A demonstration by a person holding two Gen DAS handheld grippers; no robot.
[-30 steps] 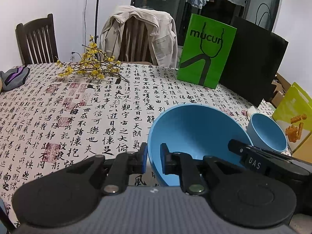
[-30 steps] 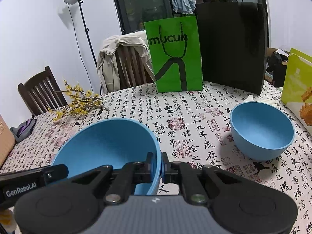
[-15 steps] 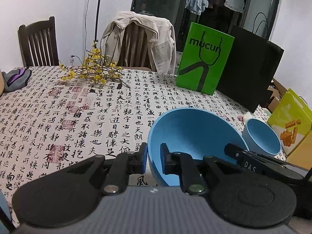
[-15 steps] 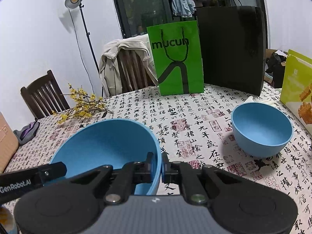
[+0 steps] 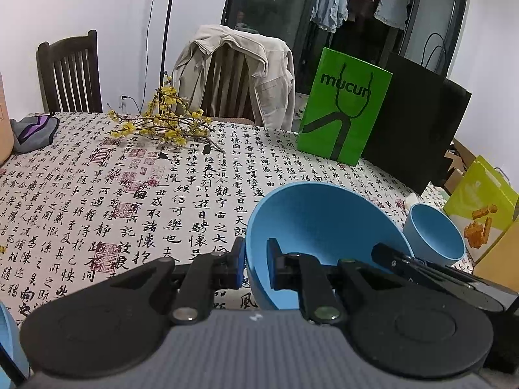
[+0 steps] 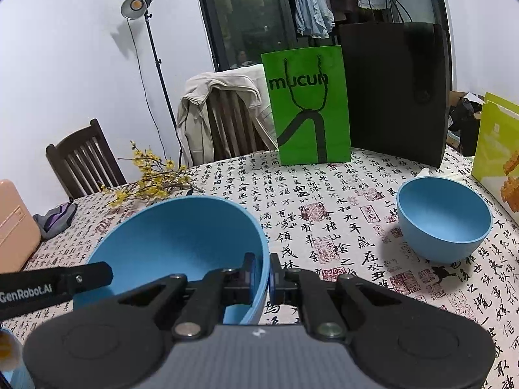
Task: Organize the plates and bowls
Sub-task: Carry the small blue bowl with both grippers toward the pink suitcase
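A large blue bowl (image 5: 318, 223) hangs tilted above the calligraphy-print tablecloth (image 5: 129, 194), held from two sides. My left gripper (image 5: 254, 259) is shut on its left rim. My right gripper (image 6: 264, 270) is shut on the right rim of that same large bowl (image 6: 181, 236). Each view also shows the other gripper's black finger reaching in at the opposite rim. A smaller blue bowl (image 6: 444, 220) stands upright on the cloth to the right, apart from both grippers; the left wrist view shows this small bowl (image 5: 434, 236) just beyond the large one.
A green paper bag (image 6: 308, 107) and a black bag (image 6: 392, 90) stand at the back. A yellow-green snack bag (image 6: 496, 159) lies at the right edge. Yellow flower branches (image 5: 162, 126), a grey cloth (image 5: 32, 133) and a pink box (image 6: 13, 227) occupy the left. Chairs stand behind the table.
Both grippers have drifted a little, slightly up, carrying the large bowl with them. The grips on both rims are unchanged, and the small bowl has stayed in place.
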